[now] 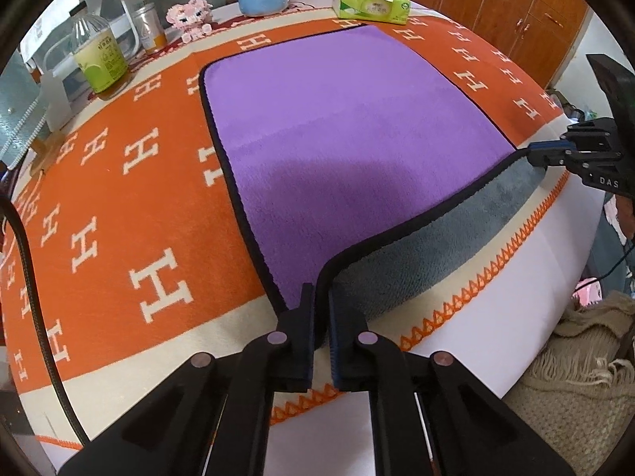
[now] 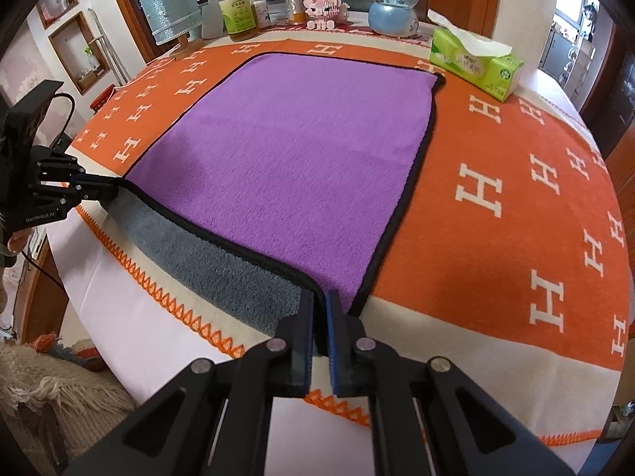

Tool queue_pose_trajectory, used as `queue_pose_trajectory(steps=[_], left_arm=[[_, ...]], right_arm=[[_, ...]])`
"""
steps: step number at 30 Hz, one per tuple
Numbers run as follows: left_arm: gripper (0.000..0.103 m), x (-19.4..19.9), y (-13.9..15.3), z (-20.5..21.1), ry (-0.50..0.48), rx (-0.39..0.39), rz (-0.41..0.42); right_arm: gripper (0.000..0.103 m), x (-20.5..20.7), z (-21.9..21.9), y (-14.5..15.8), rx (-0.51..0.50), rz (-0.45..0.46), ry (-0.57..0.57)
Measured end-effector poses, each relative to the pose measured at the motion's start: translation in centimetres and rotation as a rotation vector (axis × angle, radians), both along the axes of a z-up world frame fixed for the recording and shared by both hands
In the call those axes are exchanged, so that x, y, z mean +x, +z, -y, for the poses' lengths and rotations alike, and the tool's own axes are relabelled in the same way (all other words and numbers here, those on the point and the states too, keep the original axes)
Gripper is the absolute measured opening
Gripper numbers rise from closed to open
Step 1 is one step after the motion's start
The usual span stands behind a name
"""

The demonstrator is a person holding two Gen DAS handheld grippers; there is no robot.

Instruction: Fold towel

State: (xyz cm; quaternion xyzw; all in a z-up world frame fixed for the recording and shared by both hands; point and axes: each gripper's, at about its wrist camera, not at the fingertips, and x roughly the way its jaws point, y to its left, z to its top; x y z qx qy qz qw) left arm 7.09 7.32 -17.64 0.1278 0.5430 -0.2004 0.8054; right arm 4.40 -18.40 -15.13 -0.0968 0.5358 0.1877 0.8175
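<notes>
Up close, the left gripper (image 1: 322,297) is clenched on the near left corner of the towel (image 1: 337,127), black hem pinched between its fingers; the right gripper (image 2: 320,301) is clenched the same way on the near right corner; each shows in the other's view at the far end of the lifted edge, the right gripper (image 1: 543,154) and the left gripper (image 2: 105,188); between them the near edge of the towel (image 2: 285,150) is raised off the blanket (image 2: 496,238) and its grey underside faces the cameras, while the rest lies flat, purple side up; the blanket, orange with white H marks and a cream border, covers the table; beyond the towel stand a tissue pack (image 2: 474,63), a snow globe (image 2: 393,8), a pink toy (image 1: 189,16) and a bottle (image 1: 99,51)
</notes>
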Motion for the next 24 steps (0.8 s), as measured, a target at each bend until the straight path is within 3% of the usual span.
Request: queue_pose_trajectory(steps=[13,24], left_arm=[[0.004,3.7,5.9,0.7,0.056,0.051,0.187],[0.003,12.3,9.9,1.9,0.142,0.086,0.312]], right_arm=[[0.005,3.3,0.0,5.0,-0.008,0.163,-0.084],[0.005,11.0,-0.5,9.8,-0.047,0.298,-0.194]])
